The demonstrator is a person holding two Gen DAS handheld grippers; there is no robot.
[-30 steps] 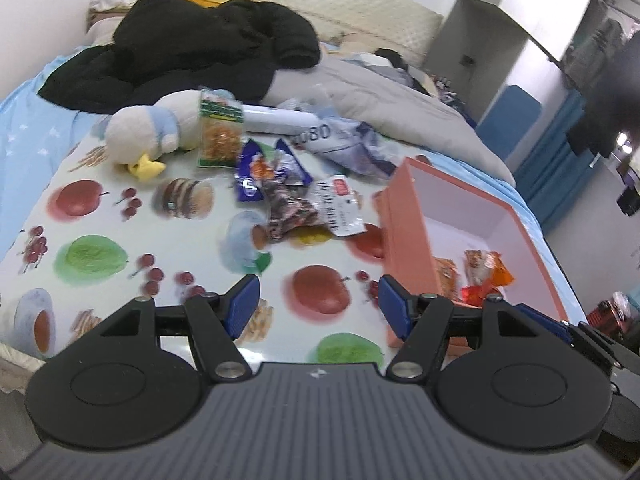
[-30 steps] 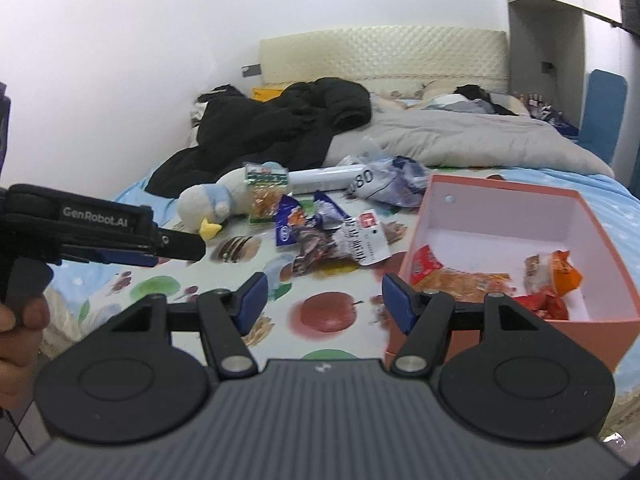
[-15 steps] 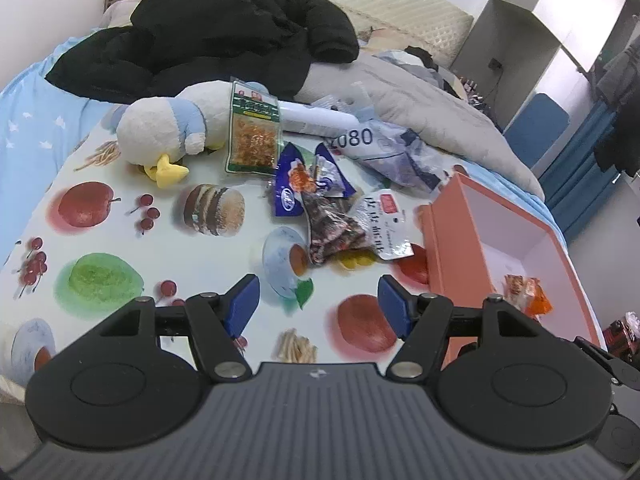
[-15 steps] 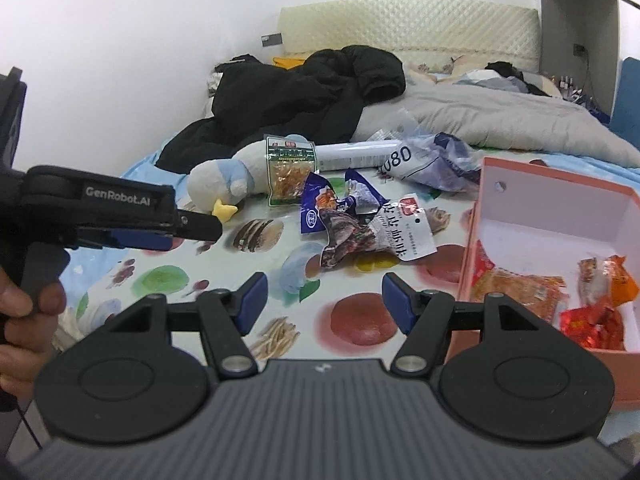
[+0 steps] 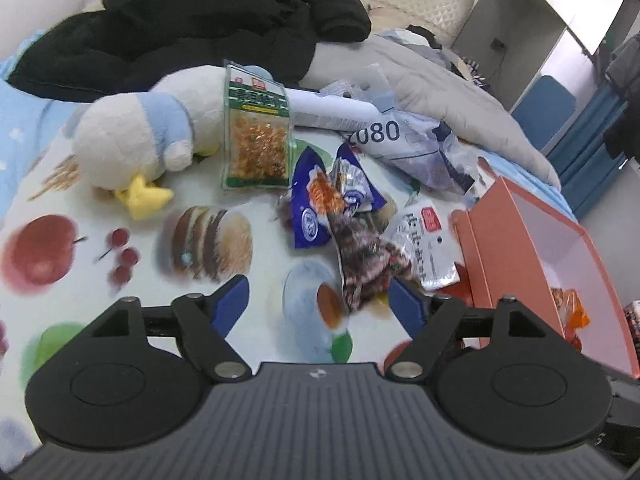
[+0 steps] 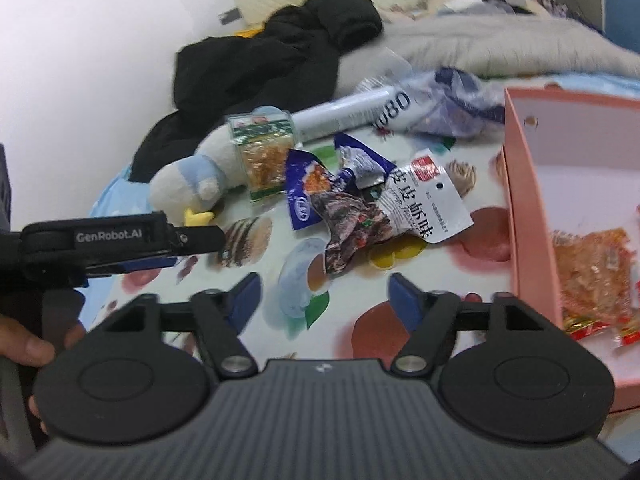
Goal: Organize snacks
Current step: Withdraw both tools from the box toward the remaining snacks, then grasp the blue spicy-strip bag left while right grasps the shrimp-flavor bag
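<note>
Loose snack packets lie in a heap on a fruit-print cloth [image 5: 100, 272]: a dark mottled packet [image 5: 364, 264] [image 6: 348, 232], a blue packet [image 5: 316, 208] [image 6: 304, 192], a white packet with a red label [image 5: 428, 236] [image 6: 432, 208] and a green-topped packet [image 5: 256, 136] [image 6: 264, 160] leaning on a plush duck. An orange-pink box [image 5: 508, 256] [image 6: 528, 216] at the right holds orange and red packets [image 6: 592, 276]. My left gripper [image 5: 320, 304] hovers just short of the dark packet, jaws opening, nothing between them. My right gripper [image 6: 324, 294] does the same.
A plush duck [image 5: 144, 144] sits at the left of the heap. Behind lie a white tube [image 5: 332, 112], a crumpled plastic bag [image 5: 424, 148], a black jacket [image 5: 192, 16] and a grey quilt [image 5: 440, 92]. A hand [image 6: 28, 344] holds the left gripper's body at the left.
Both grippers have come forward and lower toward the snack heap, which now looks much larger. Both pairs of jaws stand wider than before.
</note>
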